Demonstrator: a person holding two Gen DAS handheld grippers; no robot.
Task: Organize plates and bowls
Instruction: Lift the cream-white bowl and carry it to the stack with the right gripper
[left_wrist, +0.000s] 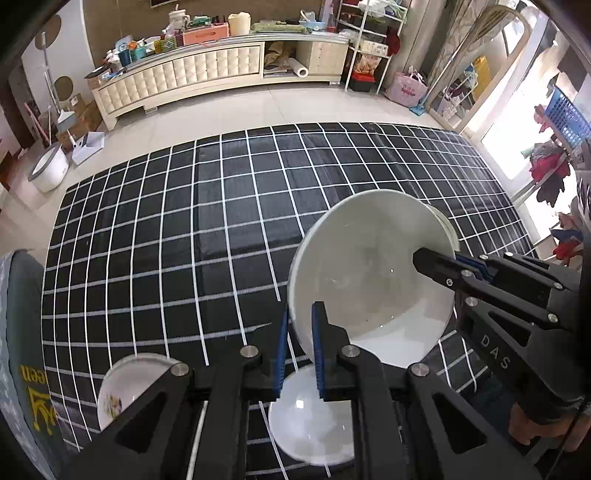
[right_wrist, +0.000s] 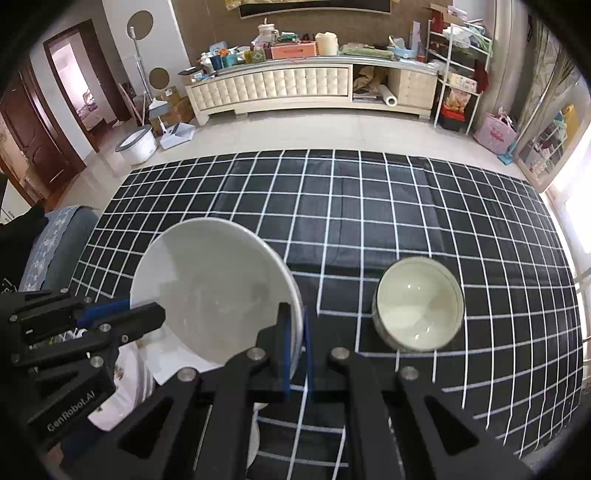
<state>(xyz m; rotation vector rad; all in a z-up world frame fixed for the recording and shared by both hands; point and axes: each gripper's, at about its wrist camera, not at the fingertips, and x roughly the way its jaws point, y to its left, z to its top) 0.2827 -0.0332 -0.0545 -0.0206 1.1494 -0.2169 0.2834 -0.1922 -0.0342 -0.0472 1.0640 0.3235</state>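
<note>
A large white bowl (left_wrist: 369, 280) hangs tilted above the black grid tablecloth (left_wrist: 184, 240), held from both sides. My left gripper (left_wrist: 300, 350) is shut on its near-left rim, and my right gripper (left_wrist: 454, 258) is shut on its right rim. In the right wrist view the same bowl (right_wrist: 214, 291) has its rim between the right gripper's (right_wrist: 296, 350) blue pads, and the left gripper (right_wrist: 129, 312) clamps the opposite edge. Under the bowl lies a white plate (left_wrist: 310, 424). A small floral dish (left_wrist: 125, 387) sits to the left. A small pale bowl (right_wrist: 419, 302) stands upright on the right.
A grey padded seat (left_wrist: 22, 332) stands at the table's left edge. Beyond the far edge are a tiled floor, a long cream cabinet (left_wrist: 207, 74) with clutter on top and a white bucket (left_wrist: 50, 170). The cloth's middle and far half hold nothing.
</note>
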